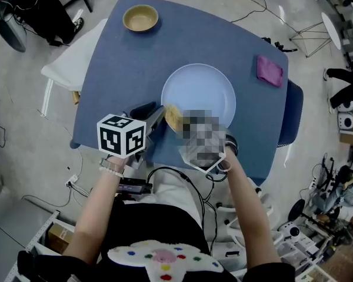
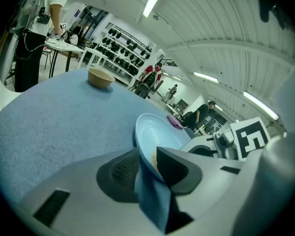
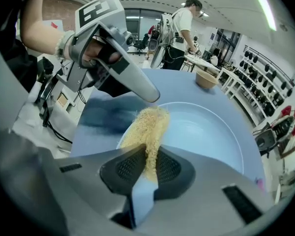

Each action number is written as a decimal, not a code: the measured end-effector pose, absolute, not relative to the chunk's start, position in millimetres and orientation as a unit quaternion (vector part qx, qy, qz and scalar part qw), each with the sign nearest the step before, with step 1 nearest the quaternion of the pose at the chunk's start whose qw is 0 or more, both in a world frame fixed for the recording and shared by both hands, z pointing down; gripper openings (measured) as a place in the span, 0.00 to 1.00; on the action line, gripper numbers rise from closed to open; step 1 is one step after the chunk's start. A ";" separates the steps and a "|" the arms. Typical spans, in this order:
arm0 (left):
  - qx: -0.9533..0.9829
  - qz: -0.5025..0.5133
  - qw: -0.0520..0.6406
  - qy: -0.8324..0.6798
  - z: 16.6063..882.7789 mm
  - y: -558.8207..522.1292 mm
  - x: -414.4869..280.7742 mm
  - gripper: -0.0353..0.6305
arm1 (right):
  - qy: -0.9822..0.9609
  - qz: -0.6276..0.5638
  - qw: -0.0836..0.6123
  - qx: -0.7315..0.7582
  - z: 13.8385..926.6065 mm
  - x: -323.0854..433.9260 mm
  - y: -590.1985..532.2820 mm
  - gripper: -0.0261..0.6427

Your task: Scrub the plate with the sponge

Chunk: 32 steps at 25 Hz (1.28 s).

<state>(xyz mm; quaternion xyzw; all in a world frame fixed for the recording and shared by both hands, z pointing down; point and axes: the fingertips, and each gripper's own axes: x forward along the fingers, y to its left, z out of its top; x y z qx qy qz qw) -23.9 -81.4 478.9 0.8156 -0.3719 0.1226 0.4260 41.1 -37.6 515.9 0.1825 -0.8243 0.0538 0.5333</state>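
A pale blue plate [image 1: 203, 90] lies in the middle of the blue table [image 1: 123, 69]. My left gripper [image 1: 159, 115], with its marker cube, reaches in from the near left. Its jaws stand on either side of the plate's [image 2: 155, 134] near-left rim and press on it. My right gripper [image 3: 146, 167] is shut on a yellow fibrous sponge [image 3: 148, 129], which rests on the plate's [image 3: 211, 132] near rim right beside the left gripper's [image 3: 125, 75] tip. In the head view the sponge [image 1: 173, 117] shows, but a mosaic patch covers most of the right gripper.
A tan bowl [image 1: 140, 18] stands at the table's far left corner and a purple cloth [image 1: 269, 70] lies near the right edge. A white chair [image 1: 67, 69] stands at the table's left side. Cables run over the floor around it.
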 end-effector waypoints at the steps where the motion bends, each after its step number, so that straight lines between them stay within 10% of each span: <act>1: 0.815 0.124 0.427 -0.372 479.8 -81.1 -23.3 0.21 | -0.822 0.051 0.538 0.179 516.1 44.1 -35.1 0.11; 32: 0.784 0.136 0.453 -0.401 501.4 -87.3 -5.3 0.19 | -0.736 -0.084 0.663 0.111 521.9 160.4 -49.5 0.11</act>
